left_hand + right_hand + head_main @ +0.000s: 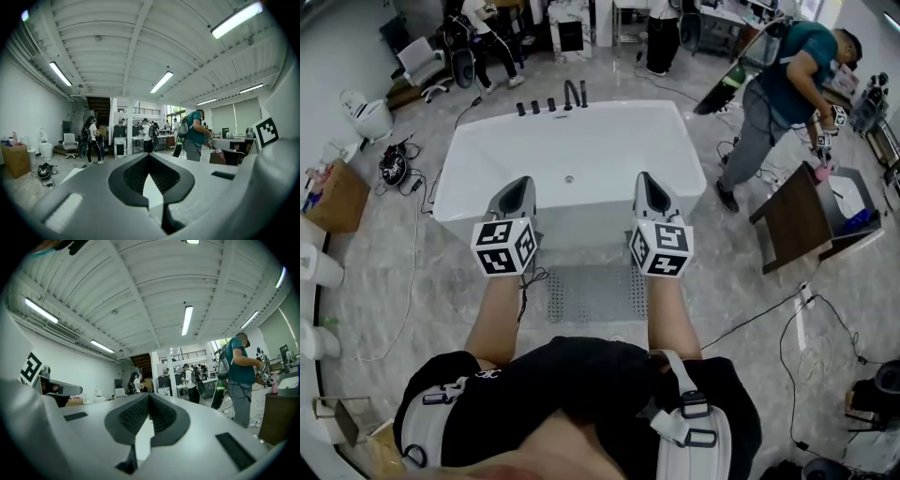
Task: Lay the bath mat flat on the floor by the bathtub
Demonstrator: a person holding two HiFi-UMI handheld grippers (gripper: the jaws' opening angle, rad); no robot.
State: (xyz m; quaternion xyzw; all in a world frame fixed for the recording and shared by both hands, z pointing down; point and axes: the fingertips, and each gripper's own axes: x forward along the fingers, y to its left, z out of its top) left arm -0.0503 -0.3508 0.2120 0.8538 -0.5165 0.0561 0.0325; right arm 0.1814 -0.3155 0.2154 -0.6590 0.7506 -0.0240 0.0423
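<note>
Held out in front of the body, the left gripper (520,190) is shut tight. Its two jaws are pressed together and nothing is caught between them. The right gripper (650,185) is held just beside it, at the same height. It is shut the same way, and nothing is held in it.

Both are pointed out over the near side of the white bathtub (581,141). Dark taps (553,103) are seen at the far end of the tub.

The bath mat (592,292) is found on the floor (741,291), just beside the near wall of the tub. It is grey and covered with little dots. It is spread out flat, below the two arms and between them. It is touched by neither gripper.

To the right of the tub, a person in a teal shirt (792,80) is seen bent over a brown table (797,220). Far off to the left, a white toilet (367,117) and a cardboard box (337,197) are set on the floor. Thin black cables (769,314) are trailed across the floor on the right.
</note>
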